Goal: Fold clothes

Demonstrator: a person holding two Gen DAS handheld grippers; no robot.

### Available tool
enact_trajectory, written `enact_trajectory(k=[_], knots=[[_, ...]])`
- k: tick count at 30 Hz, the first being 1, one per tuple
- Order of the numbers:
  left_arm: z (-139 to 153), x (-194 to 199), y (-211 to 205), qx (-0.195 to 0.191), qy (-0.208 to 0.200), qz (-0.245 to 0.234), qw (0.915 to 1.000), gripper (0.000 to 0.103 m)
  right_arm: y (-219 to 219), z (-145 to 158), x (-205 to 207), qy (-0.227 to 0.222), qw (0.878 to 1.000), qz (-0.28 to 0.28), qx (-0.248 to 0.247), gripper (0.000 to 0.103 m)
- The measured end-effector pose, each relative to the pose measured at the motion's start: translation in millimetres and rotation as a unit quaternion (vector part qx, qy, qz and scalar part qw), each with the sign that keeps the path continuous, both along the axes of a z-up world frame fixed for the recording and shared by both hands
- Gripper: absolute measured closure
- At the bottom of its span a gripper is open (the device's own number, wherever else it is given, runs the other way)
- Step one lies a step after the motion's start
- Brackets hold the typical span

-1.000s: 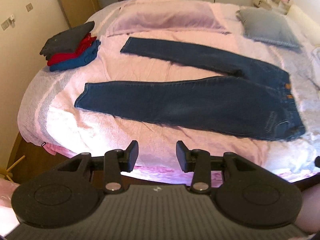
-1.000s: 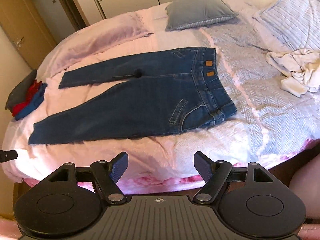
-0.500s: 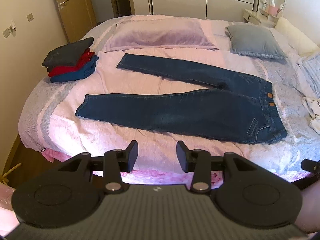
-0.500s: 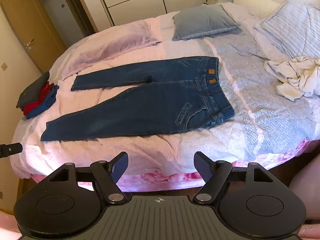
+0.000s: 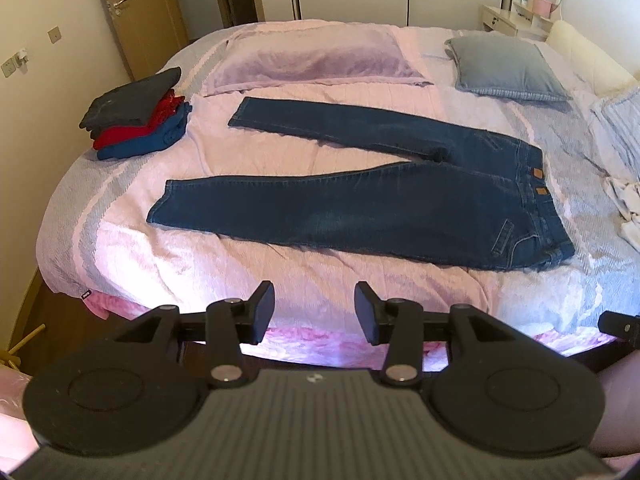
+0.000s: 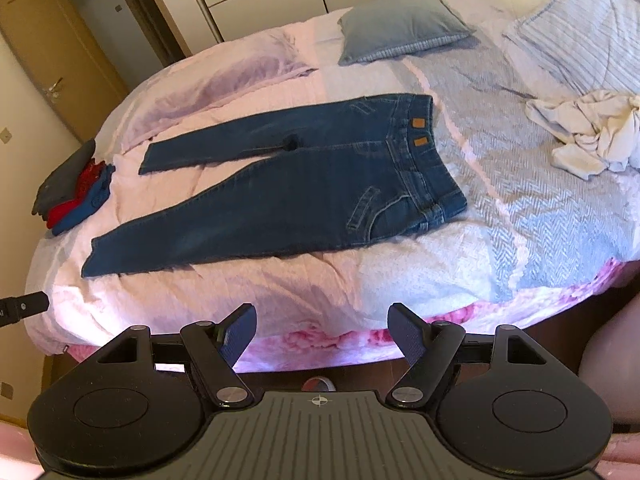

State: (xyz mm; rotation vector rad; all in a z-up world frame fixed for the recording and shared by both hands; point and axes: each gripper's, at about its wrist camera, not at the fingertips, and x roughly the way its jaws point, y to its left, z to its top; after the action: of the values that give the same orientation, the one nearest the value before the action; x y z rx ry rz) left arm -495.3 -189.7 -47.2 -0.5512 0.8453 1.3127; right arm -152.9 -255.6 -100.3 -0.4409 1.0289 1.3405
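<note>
— Denim, dark blue: the jeans [image 5: 360,208] lie flat on the bed [image 5: 240,272], long axis running across my view, waistband to my right, leg hems to my left.

— Which gripper do I send where?

— I see the left gripper [image 5: 315,306] facing the near leg's middle and the right gripper [image 6: 322,330] sitting closer to the waistband [image 6: 424,160]. Both hover off the bed's near edge, well apart from the cloth, fingers spread with nothing between them; the left's have just been opening.

— And the legs?

— Splayed in a V, the far leg [image 5: 340,128] angling toward the folded stack [image 5: 136,120]. I judge the first move brings that leg over the near one.
</note>
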Motion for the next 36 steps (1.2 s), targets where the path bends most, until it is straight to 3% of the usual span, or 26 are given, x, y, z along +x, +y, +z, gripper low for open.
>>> enact_trajectory(k=[7, 13, 27, 36], knots=[[-9, 4, 39, -0.011, 0.002, -0.010, 0.9999, 0.063, 30, -1, 5, 0.000, 1.000, -0.016, -0.004, 0.027], [-17, -2, 99, -0.018, -0.009, -0.015, 0.9997, 0.063, 79, -3, 8, -0.006, 1.000, -0.026, -0.013, 0.027], [-20, 2, 256, -0.030, 0.005, -0.083, 0.9961, 0.061, 172, -8, 18, -0.006, 0.990, -0.139, -0.030, 0.027], [-48, 1, 300, -0.063, -0.008, -0.096, 0.9934, 0.061, 207, -30, 13, -0.012, 0.986, -0.150, -0.066, 0.027]])
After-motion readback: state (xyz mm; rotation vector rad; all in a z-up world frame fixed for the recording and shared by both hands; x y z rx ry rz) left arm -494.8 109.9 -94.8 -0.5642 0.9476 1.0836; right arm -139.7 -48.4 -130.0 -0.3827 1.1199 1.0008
